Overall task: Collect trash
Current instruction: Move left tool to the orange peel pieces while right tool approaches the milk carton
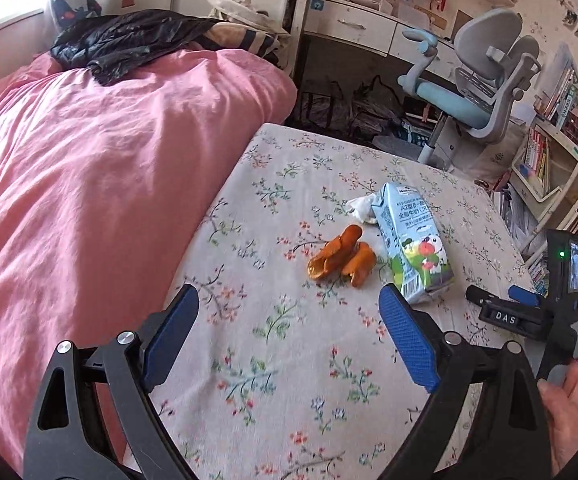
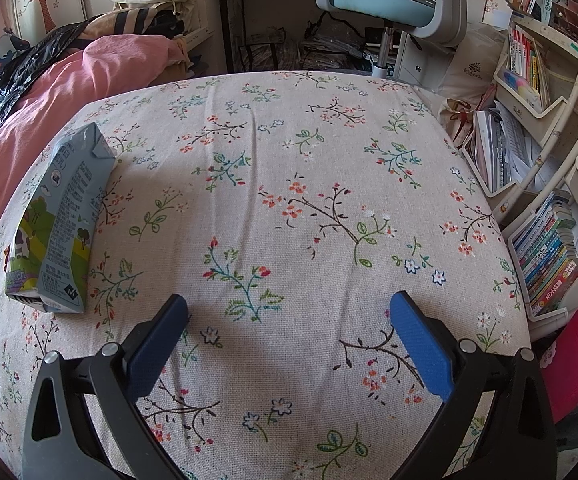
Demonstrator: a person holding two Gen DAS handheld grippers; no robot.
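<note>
My left gripper (image 1: 289, 308) has its jaws wide apart and holds nothing. My right gripper (image 2: 289, 314) is also spread and empty. The milk carton (image 1: 411, 242) lies on the flowered desk (image 1: 273, 360), beside the orange peels (image 1: 341, 256) and a crumpled tissue (image 1: 363, 208).
</note>
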